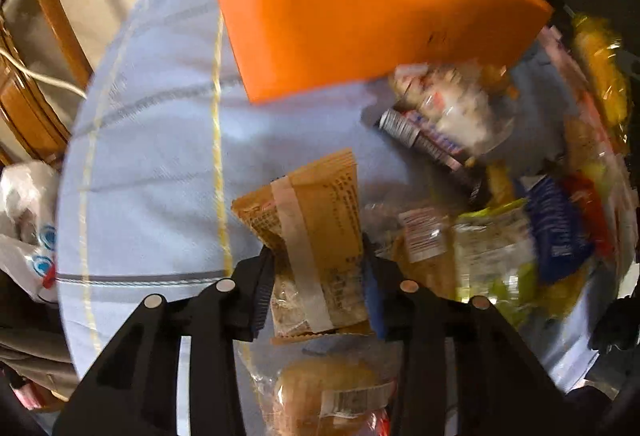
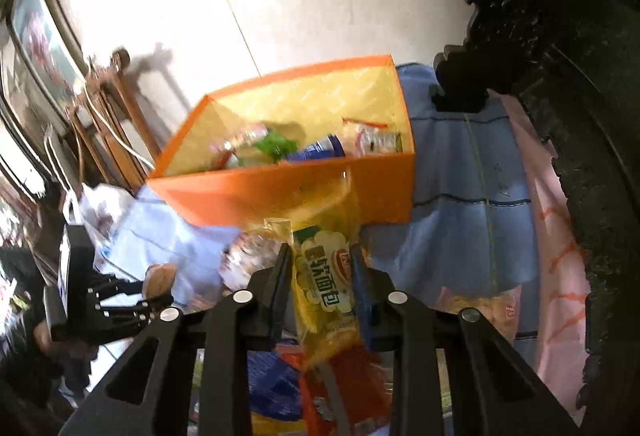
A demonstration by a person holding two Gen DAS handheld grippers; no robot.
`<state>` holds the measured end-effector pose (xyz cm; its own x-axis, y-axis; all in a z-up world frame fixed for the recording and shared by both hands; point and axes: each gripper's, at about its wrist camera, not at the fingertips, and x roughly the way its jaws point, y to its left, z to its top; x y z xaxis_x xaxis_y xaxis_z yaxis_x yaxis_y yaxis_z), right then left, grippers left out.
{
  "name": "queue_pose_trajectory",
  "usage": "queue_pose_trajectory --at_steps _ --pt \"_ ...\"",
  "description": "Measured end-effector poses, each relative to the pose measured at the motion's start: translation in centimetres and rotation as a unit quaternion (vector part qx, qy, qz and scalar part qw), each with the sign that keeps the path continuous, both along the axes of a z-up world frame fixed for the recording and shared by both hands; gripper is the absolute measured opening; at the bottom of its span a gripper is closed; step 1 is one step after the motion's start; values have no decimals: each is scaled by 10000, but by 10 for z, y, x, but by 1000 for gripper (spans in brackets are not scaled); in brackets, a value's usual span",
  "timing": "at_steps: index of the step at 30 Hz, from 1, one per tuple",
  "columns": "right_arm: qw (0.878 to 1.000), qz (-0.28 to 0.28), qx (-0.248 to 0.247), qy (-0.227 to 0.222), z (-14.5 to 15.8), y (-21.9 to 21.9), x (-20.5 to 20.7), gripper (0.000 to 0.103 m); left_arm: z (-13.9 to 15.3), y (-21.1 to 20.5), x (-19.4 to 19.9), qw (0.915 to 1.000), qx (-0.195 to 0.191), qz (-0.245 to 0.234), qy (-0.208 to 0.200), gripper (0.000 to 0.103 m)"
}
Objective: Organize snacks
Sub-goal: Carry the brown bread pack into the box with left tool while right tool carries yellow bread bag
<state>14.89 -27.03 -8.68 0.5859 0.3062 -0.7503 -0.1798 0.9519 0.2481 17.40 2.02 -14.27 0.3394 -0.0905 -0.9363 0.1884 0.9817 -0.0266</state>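
Gripping a tan snack packet (image 1: 316,236), your left tool (image 1: 318,268) has its jaws closed on the wrapper's two long edges, with the packet lifted over the blue cloth of the tabletop (image 1: 160,156). Your right tool (image 2: 320,276) likewise pinches a yellow bread packet (image 2: 326,276) across its width, held just short of the orange box (image 2: 280,192).

Handling: judge both packets light and soft. The film is slick and crinkles, and the contents would likely crush, so keep the squeeze mild and take hold across the flat body, not at the thin sealed ends, which may slide out.

Beneath the left tool lies a clear-wrapped bun (image 1: 332,388), touching the tabletop. To its right, a loose heap of snacks (image 1: 500,220) spreads toward the tabletop's edge, packets overlapping one another. Farther on, the orange box stands open-topped on the cloth, its yellow lining visible; several packets (image 2: 320,148) already rest inside, so the sorting looks partly done, with much of the heap left.

Hidden or unclear: motion blur smears most labels in the heap, and you cannot count its items. The box's near wall conceals its floor. The left view cuts off the box's top. Dark carved furniture (image 2: 560,116) at far right is too dim to identify.
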Motion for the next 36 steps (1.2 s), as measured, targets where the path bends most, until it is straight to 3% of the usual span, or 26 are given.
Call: queue_pose_trajectory --at_steps 5,9,11,15,20,24,28,33,34,35,36 --pt "9998 66 -172 103 -1 10 6 20 32 9 -2 9992 -178 259 -249 37" --pt "9996 10 221 189 -4 8 2 18 52 21 1 9980 -249 350 -467 37" --pt "9997 0 237 111 1 9 1 18 63 26 6 9971 -181 349 -654 37" --pt "9988 -92 458 -121 19 6 -3 18 97 36 14 9927 -438 383 -1057 37" --pt "9959 -44 623 -651 59 7 1 18 135 30 39 9876 -476 347 -1458 37" --pt "9914 33 553 -1185 95 13 33 17 164 21 72 9808 -481 413 -1845 37" --pt "9910 32 530 -1228 111 18 86 17 182 7 120 9752 -240 453 -2155 37" --pt "9930 68 391 -1110 116 27 133 18 189 -8 155 9744 -120 337 -2218 38" --pt "9935 92 331 -1085 115 28 138 27 189 -8 157 9728 -57 394 -2283 46" --pt "9937 -33 156 -1109 113 30 142 75 188 -9 159 9706 32 518 -2352 86" --pt "9922 -332 -264 -1173 109 32 142 99 188 -7 158 9675 140 736 -2417 98"
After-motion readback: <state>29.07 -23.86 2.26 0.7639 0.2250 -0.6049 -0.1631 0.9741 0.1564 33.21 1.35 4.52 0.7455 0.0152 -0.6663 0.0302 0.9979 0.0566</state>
